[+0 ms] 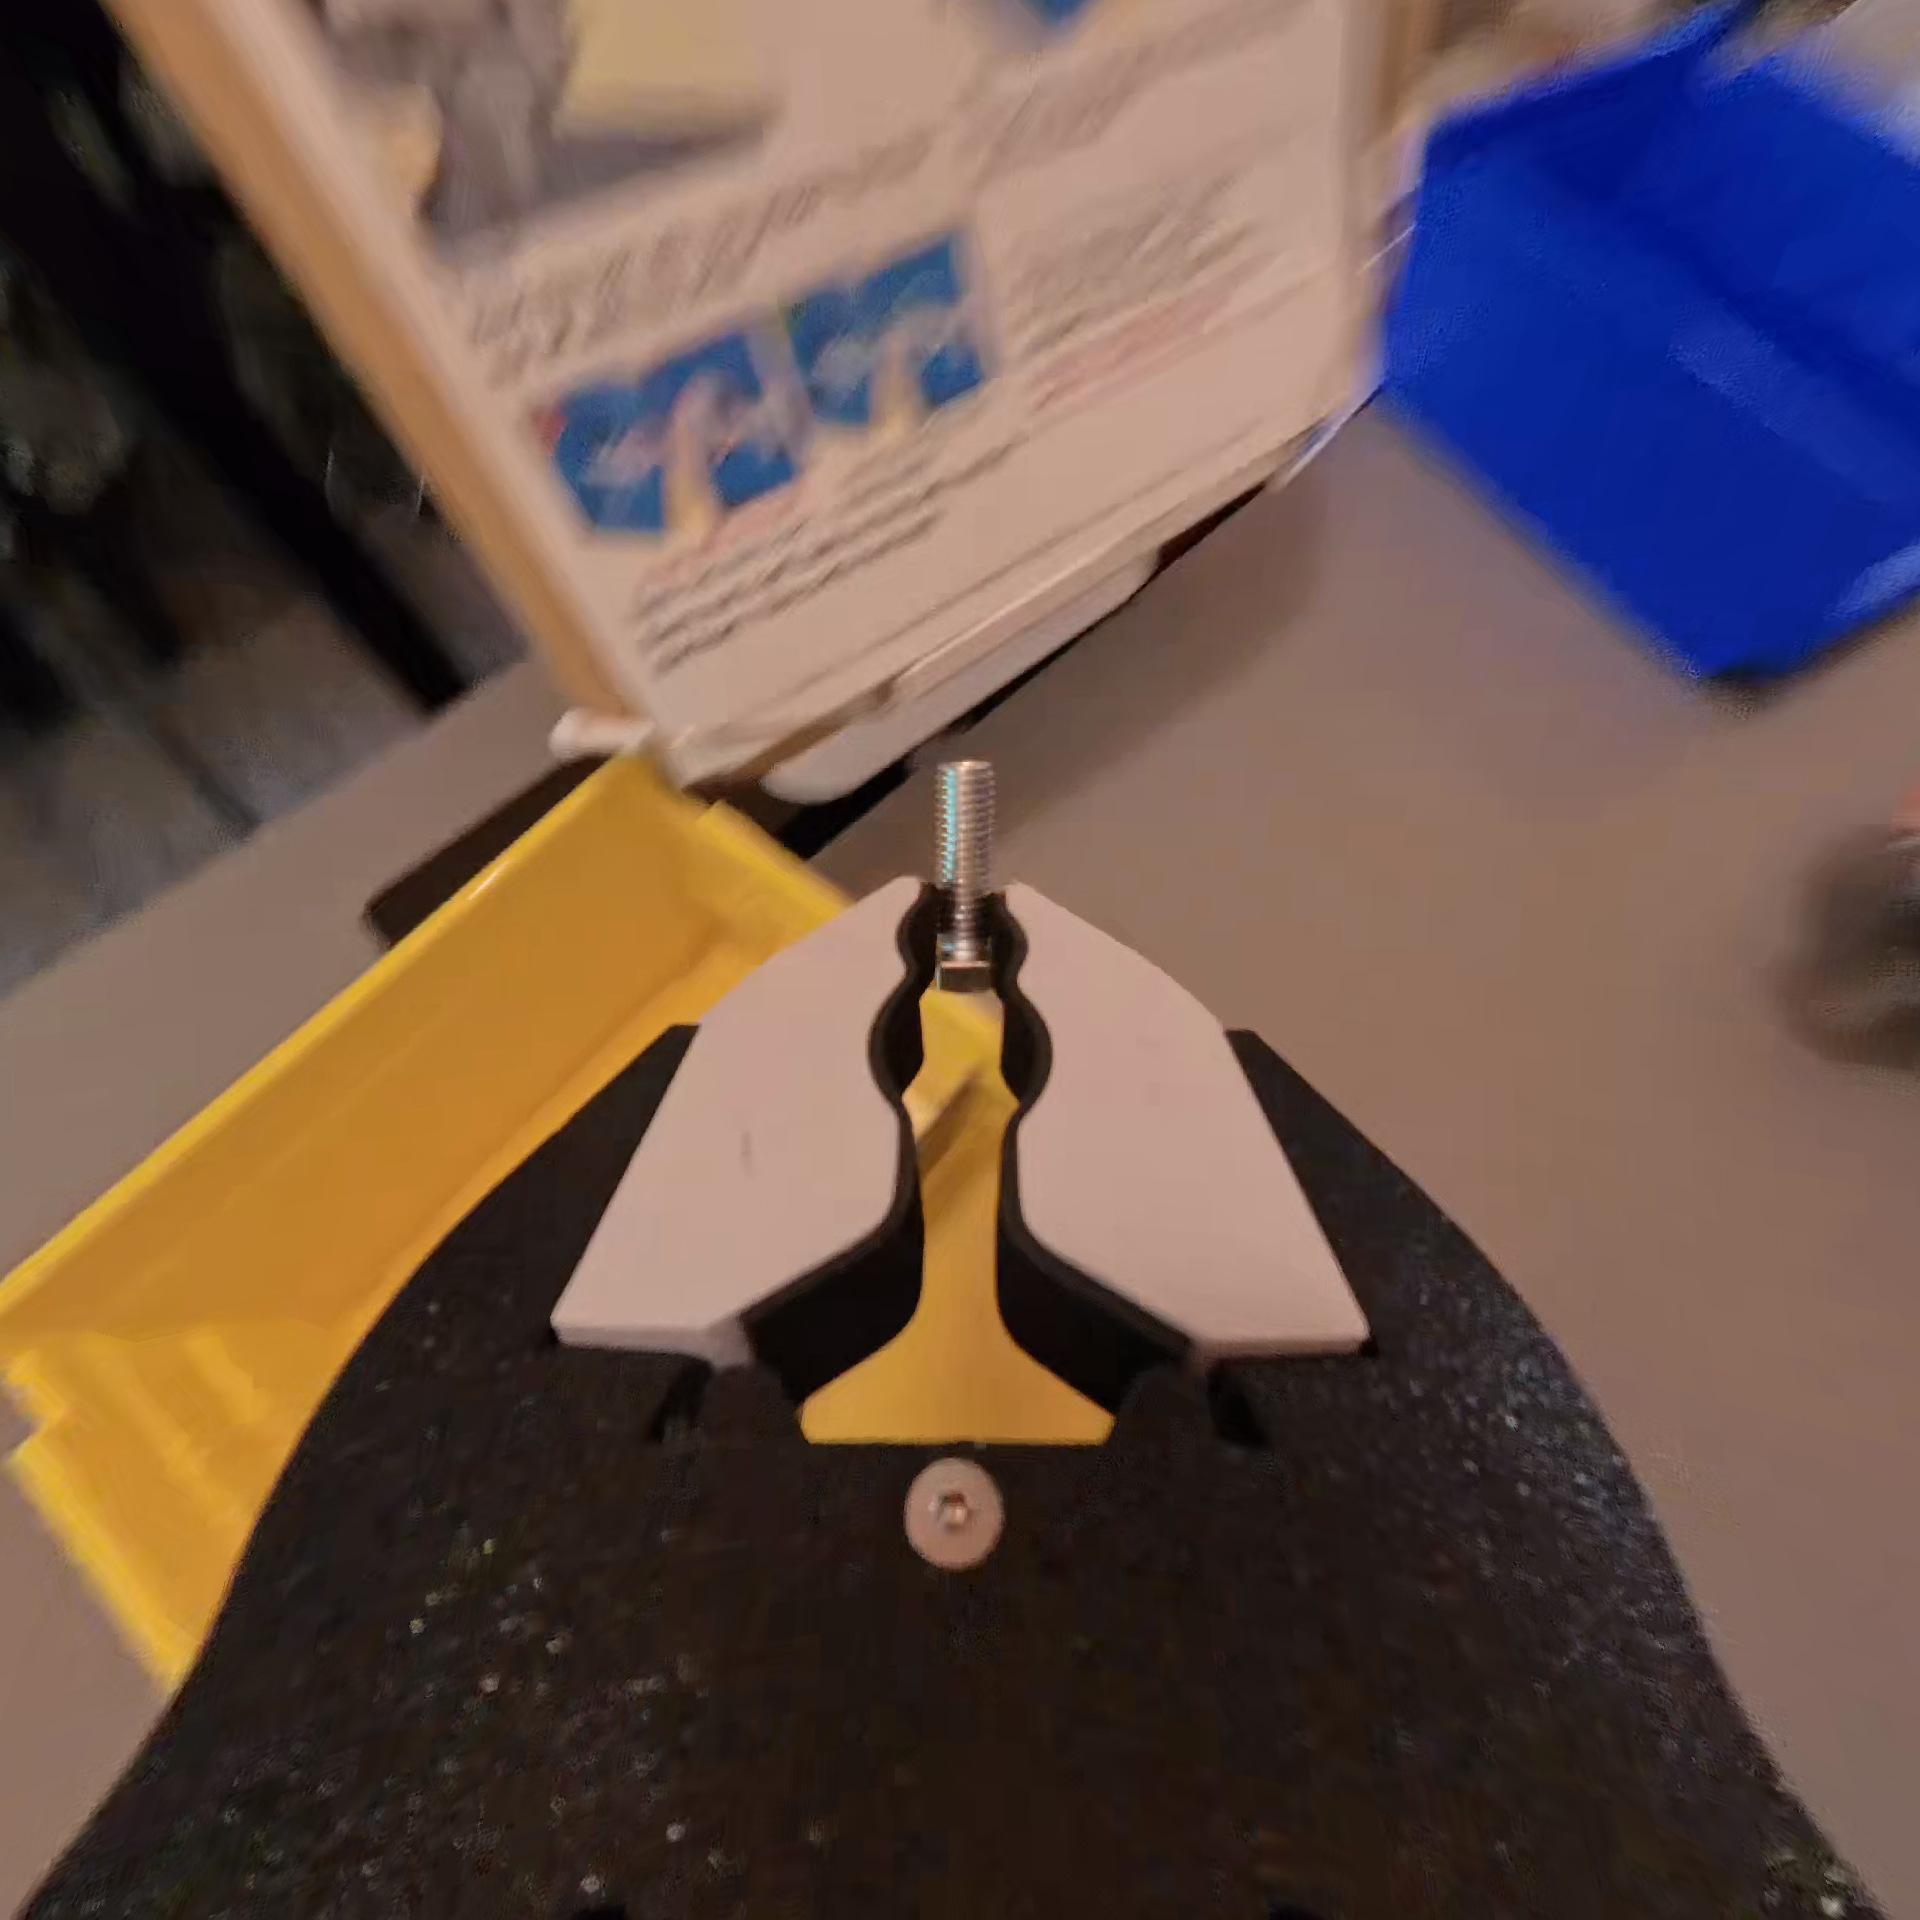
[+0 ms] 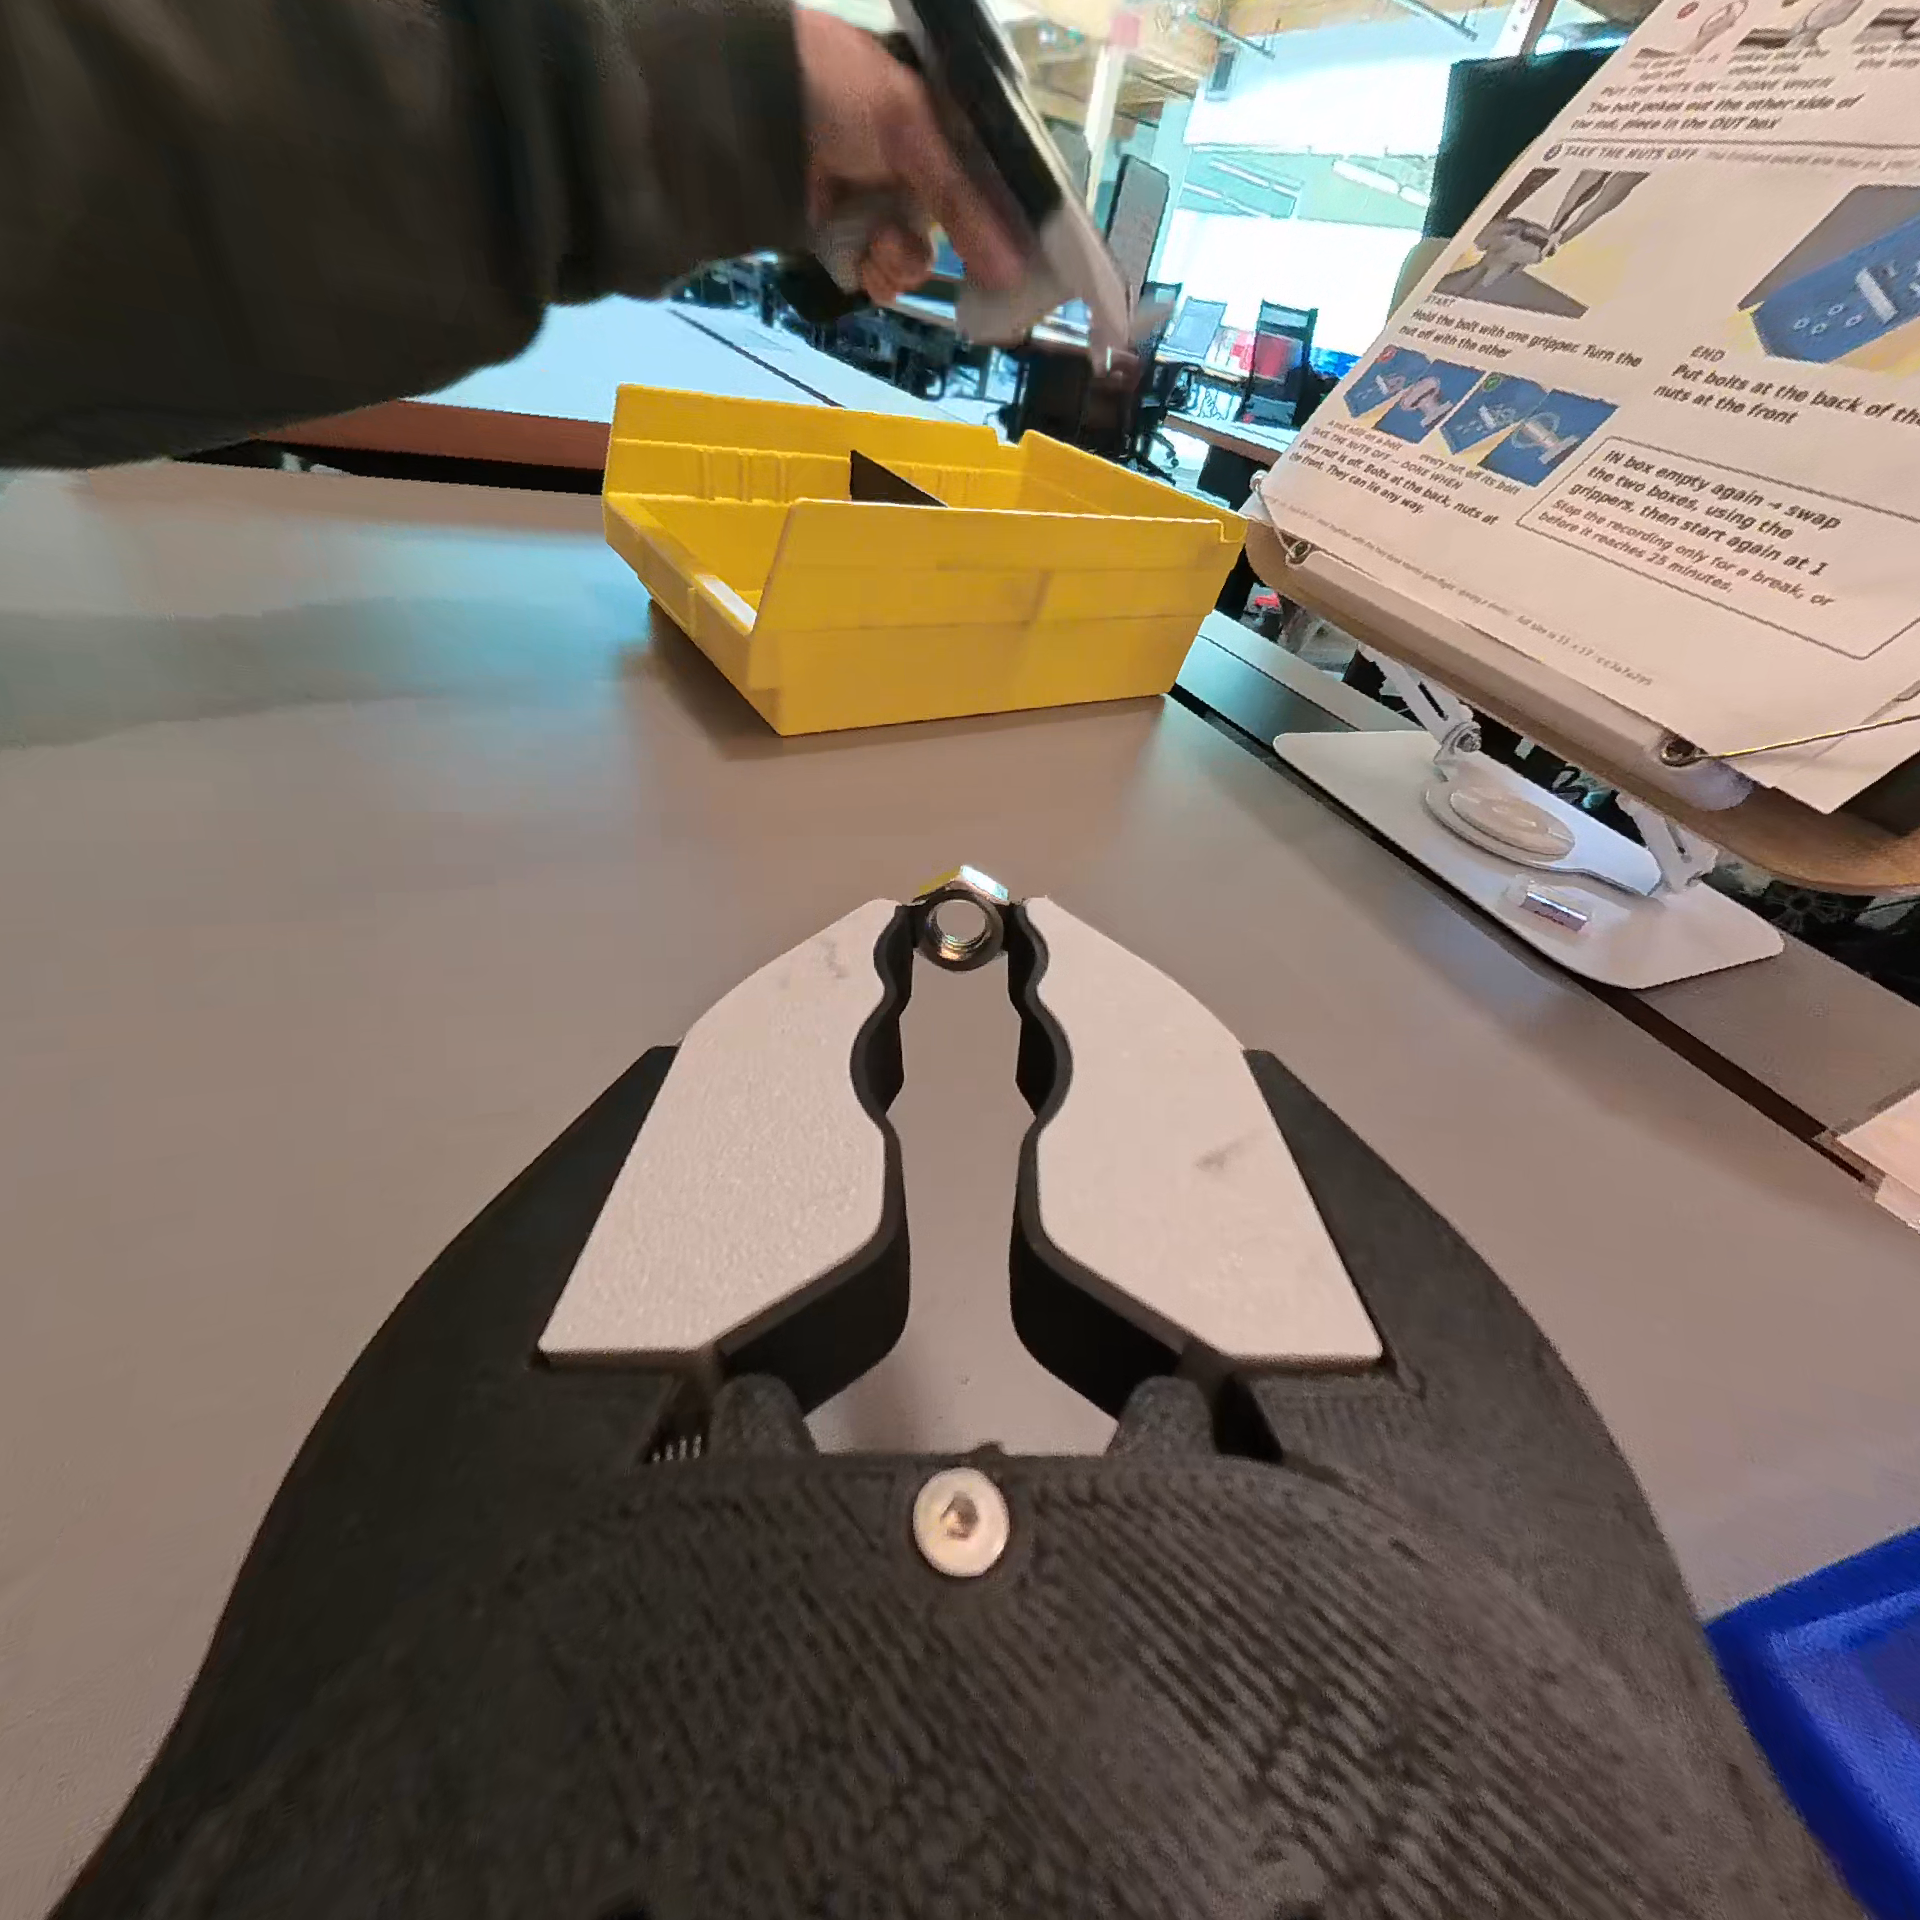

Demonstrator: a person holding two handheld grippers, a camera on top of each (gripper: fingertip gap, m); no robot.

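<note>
My left gripper (image 1: 964,914) is shut on a silver bolt (image 1: 964,831), gripped near its head with the threaded shaft pointing forward. It hangs over the yellow bin (image 1: 343,1122), near the bin's corner. My right gripper (image 2: 961,920) is shut on a silver hex nut (image 2: 958,928), its hole facing the camera, a little above the grey table (image 2: 416,831). In the right wrist view the left gripper (image 2: 1091,343) shows far off, held by a hand (image 2: 883,177) above the yellow bin (image 2: 914,592).
A printed instruction sheet on a tilted board (image 2: 1621,416) stands on a white stand (image 2: 1538,842) at the right; it also shows in the left wrist view (image 1: 831,343). A blue bin (image 1: 1662,364) sits on the table; its corner shows in the right wrist view (image 2: 1829,1714). A small metal part (image 2: 1553,904) lies on the stand's base.
</note>
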